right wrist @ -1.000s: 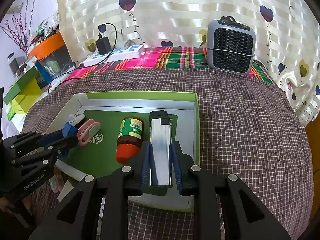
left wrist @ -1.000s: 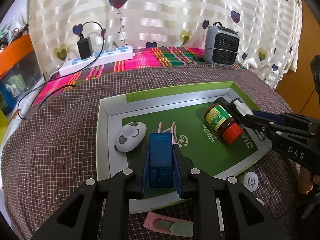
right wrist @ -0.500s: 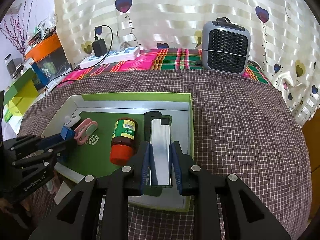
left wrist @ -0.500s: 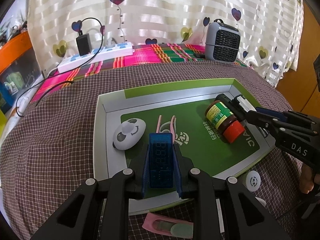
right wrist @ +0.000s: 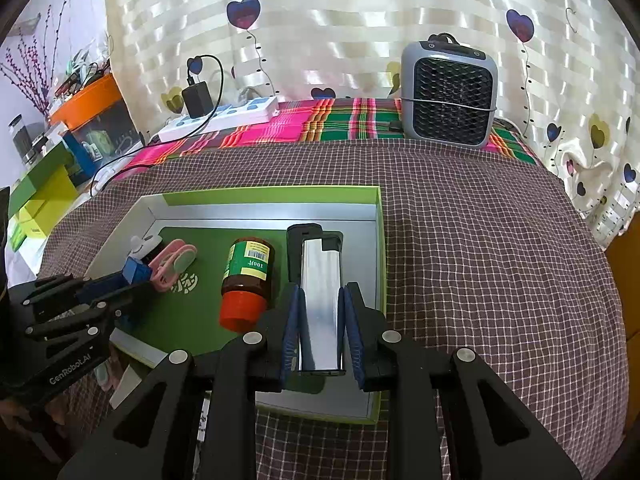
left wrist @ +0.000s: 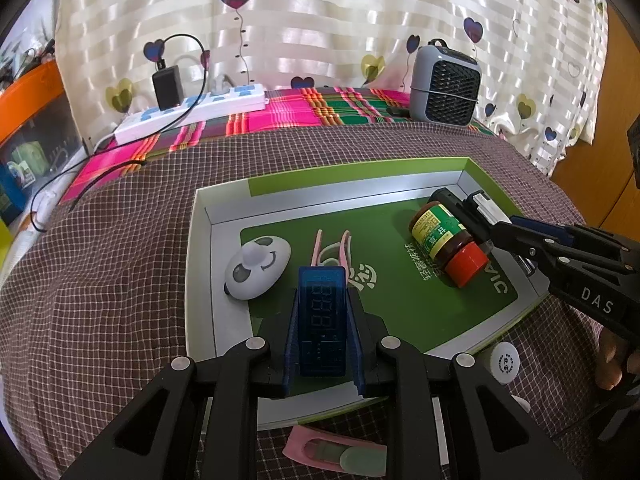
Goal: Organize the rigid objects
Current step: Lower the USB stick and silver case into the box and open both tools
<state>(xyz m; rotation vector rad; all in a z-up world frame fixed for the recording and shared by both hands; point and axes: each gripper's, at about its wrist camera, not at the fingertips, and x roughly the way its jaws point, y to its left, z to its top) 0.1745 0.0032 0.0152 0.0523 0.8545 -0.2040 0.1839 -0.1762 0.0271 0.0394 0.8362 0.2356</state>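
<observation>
A green box lid serves as tray [left wrist: 224, 216] [right wrist: 264, 196] on the checked cloth. My left gripper [left wrist: 322, 320] is shut on a blue digital device [left wrist: 322, 320] over the tray's near left part; both also show in the right wrist view [right wrist: 134, 272]. My right gripper [right wrist: 320, 320] is shut on a silver and black lighter [right wrist: 320, 300] over the tray's right side; its far end shows in the left wrist view [left wrist: 480, 204]. In the tray lie a brown bottle with a red cap [left wrist: 444, 240] [right wrist: 246, 276], a white panda-faced item [left wrist: 256, 266] and a pink clip [left wrist: 332, 248] [right wrist: 176, 262].
A grey fan heater [right wrist: 448, 92] and a white power strip with a black charger [left wrist: 188, 108] stand at the back. A pink and green case [left wrist: 336, 450] and a small white round cap [left wrist: 505, 362] lie just outside the tray's near edge.
Both grippers have drawn back slightly and risen with their objects held; the tray looks a little farther in both views. The things in the tray have not moved.
</observation>
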